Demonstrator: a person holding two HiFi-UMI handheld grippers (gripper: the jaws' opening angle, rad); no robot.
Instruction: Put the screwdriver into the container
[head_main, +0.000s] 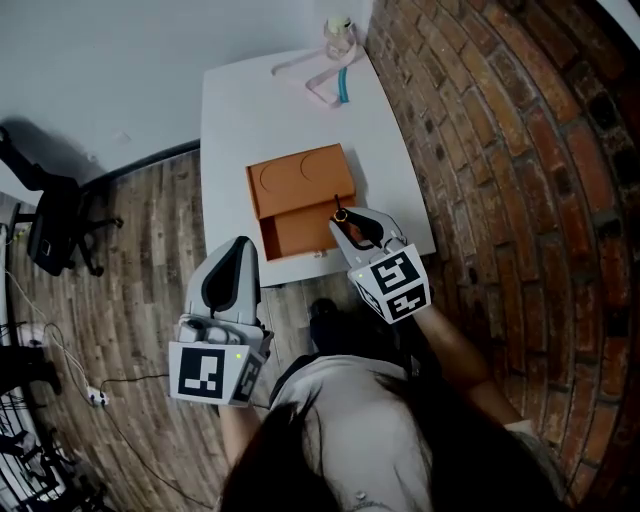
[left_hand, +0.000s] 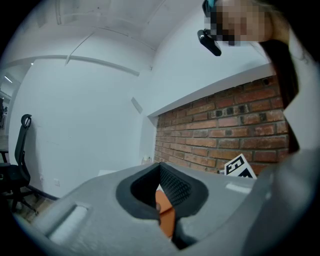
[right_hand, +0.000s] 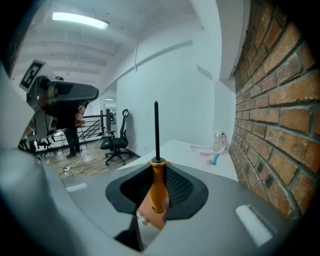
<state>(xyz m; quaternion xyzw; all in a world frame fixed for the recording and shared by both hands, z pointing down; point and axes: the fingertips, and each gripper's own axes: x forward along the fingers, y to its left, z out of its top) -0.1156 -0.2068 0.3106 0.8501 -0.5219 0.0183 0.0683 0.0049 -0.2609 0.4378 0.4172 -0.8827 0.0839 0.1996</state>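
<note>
An orange container (head_main: 298, 178) lies on the white table (head_main: 240, 110). Its top has two round recesses, and an open compartment (head_main: 300, 236) faces me. My right gripper (head_main: 350, 226) is shut on the orange handle of a screwdriver (head_main: 342, 214) over the compartment's front right corner. In the right gripper view the screwdriver (right_hand: 157, 186) stands between the pads of my right gripper (right_hand: 158, 202), its black shaft pointing up and away. My left gripper (head_main: 232, 272) hangs off the table's near edge over the floor, jaws together and holding nothing. The left gripper (left_hand: 163, 202) shows a sliver of orange past its pads.
A clear bottle (head_main: 339, 36) and a pink-and-teal item (head_main: 330, 80) sit at the table's far end. A brick wall (head_main: 520, 150) runs close along the right. A black office chair (head_main: 55, 225) and cables (head_main: 95, 395) are on the wooden floor to the left.
</note>
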